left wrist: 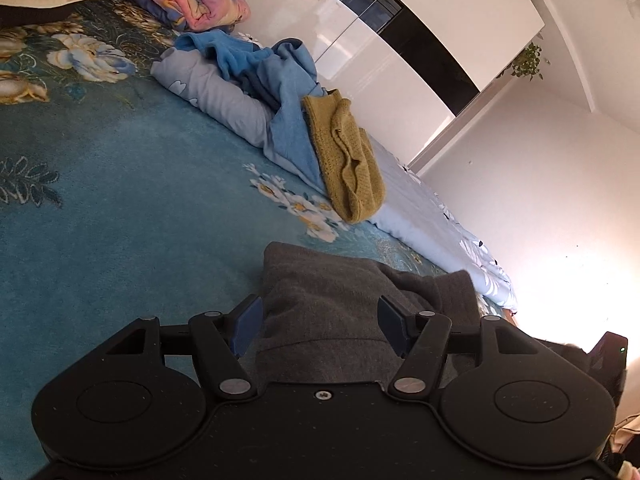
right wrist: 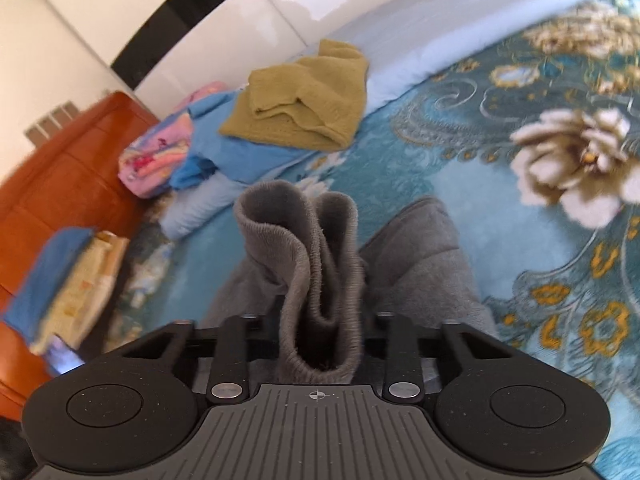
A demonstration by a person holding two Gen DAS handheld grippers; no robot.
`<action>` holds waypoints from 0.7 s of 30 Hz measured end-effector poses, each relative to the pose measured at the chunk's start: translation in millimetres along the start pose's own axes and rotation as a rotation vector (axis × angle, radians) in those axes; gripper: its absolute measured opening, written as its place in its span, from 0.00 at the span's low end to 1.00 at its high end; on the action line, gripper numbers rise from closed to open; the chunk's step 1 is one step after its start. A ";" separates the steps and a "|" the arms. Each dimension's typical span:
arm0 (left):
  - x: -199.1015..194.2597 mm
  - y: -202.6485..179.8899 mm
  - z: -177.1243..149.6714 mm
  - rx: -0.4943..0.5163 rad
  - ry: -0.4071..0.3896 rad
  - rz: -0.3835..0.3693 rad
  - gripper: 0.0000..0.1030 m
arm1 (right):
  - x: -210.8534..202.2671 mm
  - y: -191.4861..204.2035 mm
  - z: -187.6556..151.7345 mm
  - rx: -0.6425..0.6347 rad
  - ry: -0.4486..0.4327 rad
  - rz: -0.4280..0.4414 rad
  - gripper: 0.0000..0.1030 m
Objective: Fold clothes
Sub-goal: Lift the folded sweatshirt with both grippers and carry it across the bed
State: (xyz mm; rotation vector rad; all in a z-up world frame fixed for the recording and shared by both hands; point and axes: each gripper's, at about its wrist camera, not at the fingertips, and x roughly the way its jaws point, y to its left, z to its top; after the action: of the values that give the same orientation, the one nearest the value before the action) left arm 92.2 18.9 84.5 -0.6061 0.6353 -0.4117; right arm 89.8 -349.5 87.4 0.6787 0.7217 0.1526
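While the right claw pinches a bunched edge of the grey garment lying on the bed, the left claw stands wide over it — we judge the thick bunch may slip, skewing the fold.

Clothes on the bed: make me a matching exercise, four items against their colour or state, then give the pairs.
Items:
1. knitted garment
2. garment between the grippers
3. left gripper
4. right gripper

States:
A. shut on bunched grey fabric
B. olive yellow, folded
C. open, fingers apart
D. grey, lying on the floral bedspread

Pairs: 1-B, 2-D, 3-C, 4-A
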 end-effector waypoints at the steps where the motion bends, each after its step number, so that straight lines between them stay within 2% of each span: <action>1: -0.1 0.1 -0.3 -0.002 0.000 -0.004 0.59 | -4.1 2.0 3.2 -0.001 -0.005 0.026 0.19; 3: 0.3 0.7 -0.5 -0.007 0.001 -0.008 0.59 | -17.9 8.6 9.7 -0.008 -0.032 0.093 0.17; 6: 2.8 2.5 0.1 -0.020 0.005 -0.003 0.62 | -44.9 14.1 16.1 -0.047 -0.086 0.137 0.17; 9: 5.3 4.4 0.7 -0.033 0.009 0.002 0.63 | -48.2 -7.3 17.0 -0.024 -0.081 0.066 0.17; 11: 7.0 5.7 1.1 -0.042 0.012 0.005 0.63 | -36.4 -34.0 15.3 0.043 -0.040 0.017 0.17; 14: 19.2 3.5 -1.0 -0.041 0.047 0.000 0.64 | -18.4 -60.1 6.9 0.091 0.002 -0.016 0.22; 17: 33.2 2.7 -0.6 -0.054 0.074 -0.018 0.66 | -15.2 -67.5 -0.1 0.104 -0.004 -0.022 0.25; 19: 43.3 2.2 1.3 -0.060 0.088 -0.031 0.68 | -20.1 -64.0 -2.6 0.071 -0.020 -0.036 0.31; 21: 54.9 0.8 4.4 -0.049 0.105 -0.031 0.68 | -29.8 -56.9 -3.9 -0.003 -0.070 -0.087 0.56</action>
State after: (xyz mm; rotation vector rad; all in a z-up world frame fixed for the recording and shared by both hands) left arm 135.6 -7.8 63.5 -0.6445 0.7384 -0.4603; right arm 59.4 -402.3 66.6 0.6451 0.6821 0.0498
